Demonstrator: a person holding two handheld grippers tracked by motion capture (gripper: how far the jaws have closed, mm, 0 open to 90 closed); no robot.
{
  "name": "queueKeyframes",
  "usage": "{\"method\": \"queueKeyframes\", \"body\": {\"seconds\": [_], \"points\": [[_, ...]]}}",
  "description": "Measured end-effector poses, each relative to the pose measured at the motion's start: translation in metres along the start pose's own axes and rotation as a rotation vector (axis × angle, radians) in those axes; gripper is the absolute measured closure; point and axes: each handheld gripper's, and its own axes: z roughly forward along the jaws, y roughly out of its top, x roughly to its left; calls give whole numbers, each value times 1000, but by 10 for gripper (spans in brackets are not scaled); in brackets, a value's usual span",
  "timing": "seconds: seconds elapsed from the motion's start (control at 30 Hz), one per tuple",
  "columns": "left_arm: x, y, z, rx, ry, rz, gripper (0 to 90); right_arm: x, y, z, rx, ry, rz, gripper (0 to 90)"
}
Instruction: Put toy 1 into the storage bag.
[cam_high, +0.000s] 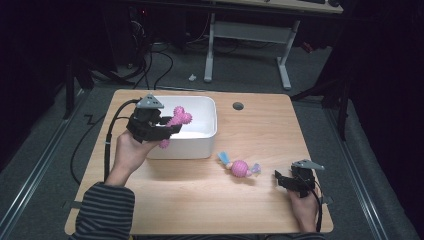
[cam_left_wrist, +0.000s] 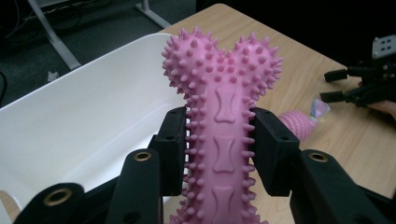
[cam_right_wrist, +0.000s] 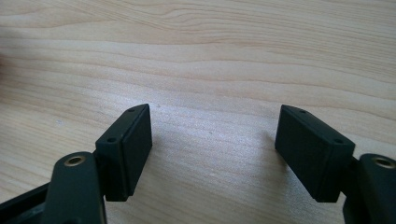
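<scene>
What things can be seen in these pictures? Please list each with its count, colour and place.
spiky bone toy: 1, pink, gripped at its shaft by the left gripper, over the tub's front edge
tub: 1, white, rear left of the table
ball toy: 1, pink with pale blue and lilac ends, lying on the table right of the tub
table: 1, light wood, with a round grey hole near its rear edge
desk frame: 1, white legs, on the floor behind
left gripper: 1, black, jaws shut on the bone toy
right gripper: 1, black, jaws open, low over the table's front right
</scene>
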Motion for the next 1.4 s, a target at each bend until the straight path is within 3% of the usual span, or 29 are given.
{"method": "queueKeyframes", "body": {"seconds": [0.37, 0.97, 1.4], "points": [[21, 3, 20, 11, 34, -29, 586, 0, 0, 0, 0, 1, 0, 274], [36, 7, 60, 77, 112, -24, 581, 0, 0, 0, 1, 1, -3, 274], [40, 1, 70, 123, 127, -39, 576, 0, 0, 0, 1, 2, -2, 274]]}}
